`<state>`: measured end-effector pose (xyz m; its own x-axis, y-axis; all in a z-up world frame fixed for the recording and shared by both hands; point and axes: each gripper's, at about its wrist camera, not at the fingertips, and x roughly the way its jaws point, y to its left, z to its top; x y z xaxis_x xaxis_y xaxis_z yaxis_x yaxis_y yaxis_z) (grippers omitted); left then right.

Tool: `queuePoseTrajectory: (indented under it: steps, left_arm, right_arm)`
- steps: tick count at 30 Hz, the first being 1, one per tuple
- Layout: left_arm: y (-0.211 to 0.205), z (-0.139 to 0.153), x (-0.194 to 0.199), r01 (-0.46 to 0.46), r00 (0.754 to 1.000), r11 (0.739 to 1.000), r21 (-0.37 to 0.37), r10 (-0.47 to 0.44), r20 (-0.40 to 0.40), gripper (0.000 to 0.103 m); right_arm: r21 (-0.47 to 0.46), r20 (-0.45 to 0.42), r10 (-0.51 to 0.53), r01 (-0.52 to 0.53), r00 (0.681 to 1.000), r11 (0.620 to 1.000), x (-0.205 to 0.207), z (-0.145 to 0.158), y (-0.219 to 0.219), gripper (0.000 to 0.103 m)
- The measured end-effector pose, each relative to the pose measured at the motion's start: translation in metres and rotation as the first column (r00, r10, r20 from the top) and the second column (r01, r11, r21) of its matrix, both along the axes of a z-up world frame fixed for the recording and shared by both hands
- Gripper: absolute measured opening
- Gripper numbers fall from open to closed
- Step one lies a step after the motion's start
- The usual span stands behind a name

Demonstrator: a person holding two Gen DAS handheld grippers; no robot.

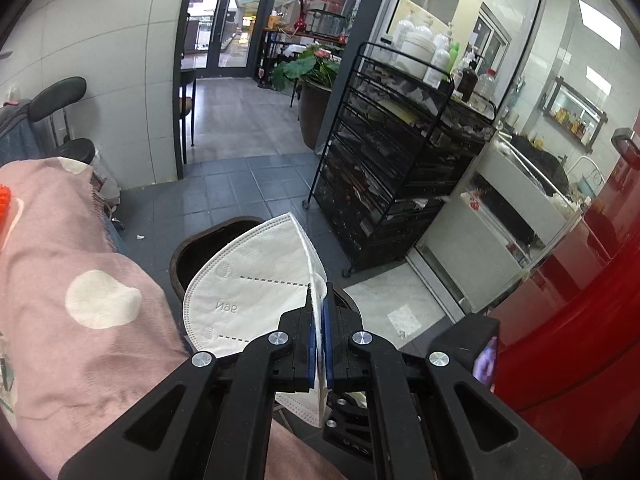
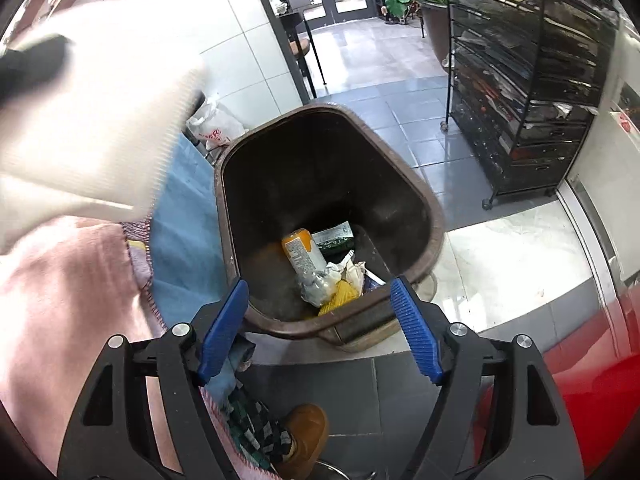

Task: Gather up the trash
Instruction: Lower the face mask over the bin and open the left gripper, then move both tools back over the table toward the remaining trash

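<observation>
Matt white fabric mask (image 1: 248,280) — dull brown plastic bin (image 2: 332,184) — glossy grey floor tiles (image 2: 380,64).

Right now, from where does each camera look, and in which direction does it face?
Left wrist: sits behind the left gripper, facing forward and down over the floor; its fingers are shut on a white mask above the brown bin.
Right wrist: sits behind the open right gripper, looking down into the bin with trash inside; a brown shoe shows below.
Shared: the bin, the black rack, the pink cloth, the potted plant.
</observation>
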<state>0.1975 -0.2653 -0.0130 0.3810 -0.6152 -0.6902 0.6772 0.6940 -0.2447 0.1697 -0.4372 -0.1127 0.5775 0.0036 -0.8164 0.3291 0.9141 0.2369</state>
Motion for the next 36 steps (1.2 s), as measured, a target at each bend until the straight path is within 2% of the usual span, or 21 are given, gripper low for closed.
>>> queuePoseTrajectory:
  steps: [6, 10, 16, 18, 20, 21, 22, 27, 36]
  left_arm:
    - [-0.020, -0.013, 0.003, 0.026, 1.000, 0.998, 0.056, -0.025, -0.017, 0.003]
    - [-0.039, -0.024, 0.007, 0.046, 0.999, 0.991, 0.123, -0.045, -0.010, 0.003]
    - [-0.055, -0.042, 0.020, 0.059, 0.997, 0.986, 0.157, -0.050, -0.059, 0.003]
    - [-0.057, -0.049, 0.024, 0.073, 0.993, 0.987, 0.144, -0.059, -0.098, 0.004]
    - [-0.057, -0.053, 0.028, 0.073, 0.990, 0.988, 0.138, -0.055, -0.130, 0.011]
    - [-0.057, -0.055, 0.028, 0.070, 0.990, 0.987, 0.144, -0.051, -0.132, 0.028]
    - [-0.055, -0.056, 0.028, 0.061, 0.991, 0.987, 0.149, -0.042, -0.130, 0.051]
    - [-0.047, -0.055, 0.030, 0.018, 0.991, 0.994, 0.110, -0.003, -0.131, 0.079]
    - [-0.040, -0.053, 0.036, -0.018, 0.986, 0.998, 0.067, 0.029, -0.164, 0.082]
  right_arm:
    - [0.002, 0.012, -0.031, 0.031, 0.999, 1.000, -0.017, 0.008, -0.008, 0.075]
    - [0.008, 0.008, -0.048, 0.048, 0.999, 0.999, -0.025, 0.007, -0.013, 0.075]
    - [0.010, -0.002, -0.076, 0.076, 0.997, 0.997, -0.035, 0.003, -0.019, 0.075]
    - [0.009, -0.006, -0.082, 0.082, 0.997, 0.997, -0.037, 0.002, -0.021, 0.075]
    - [0.011, -0.012, -0.085, 0.085, 0.996, 0.996, -0.038, 0.000, -0.021, 0.075]
    - [0.015, -0.015, -0.088, 0.088, 0.996, 0.996, -0.039, -0.001, -0.022, 0.075]
    - [0.019, -0.017, -0.091, 0.091, 0.996, 0.996, -0.040, -0.002, -0.023, 0.075]
    - [0.022, -0.019, -0.105, 0.106, 0.994, 0.994, -0.044, -0.002, -0.024, 0.077]
    - [0.020, -0.016, -0.133, 0.133, 0.991, 0.991, -0.049, 0.000, -0.029, 0.079]
